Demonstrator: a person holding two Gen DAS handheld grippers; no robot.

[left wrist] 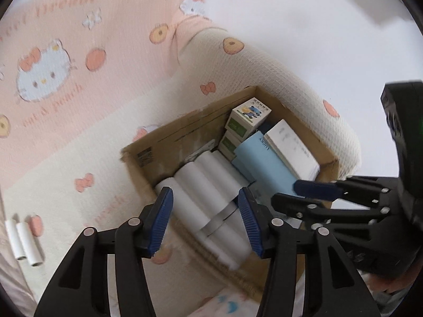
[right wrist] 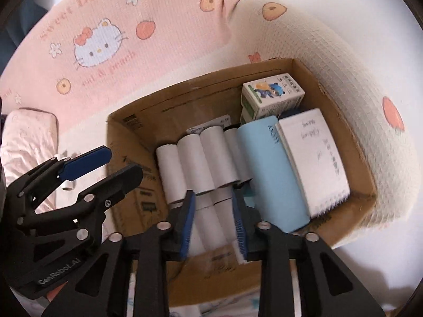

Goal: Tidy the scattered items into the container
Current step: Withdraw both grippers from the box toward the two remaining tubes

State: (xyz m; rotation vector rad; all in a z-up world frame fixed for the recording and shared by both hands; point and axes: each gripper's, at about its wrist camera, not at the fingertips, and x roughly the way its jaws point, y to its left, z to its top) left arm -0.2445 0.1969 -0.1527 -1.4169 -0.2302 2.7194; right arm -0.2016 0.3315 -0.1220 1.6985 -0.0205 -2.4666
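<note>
Above the near end of the cardboard box (right wrist: 312, 76), the left gripper (left wrist: 206, 219) and right gripper (right wrist: 212, 222) hang spread, pinching nothing. Below them white rolls (right wrist: 201, 158) fill the box's left side. Well left, two rolls (left wrist: 25, 240) lie on the blanket (left wrist: 79, 137).

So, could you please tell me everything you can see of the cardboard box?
The cardboard box is a plain brown, open-topped carton with printed marks on its inner wall. It sits on a cream and pink cartoon-print blanket, which bunches up against its far side. Inside lie white paper rolls stacked together, a light blue box, a white booklet and small green and white cartons. Neither gripper touches it.
</note>
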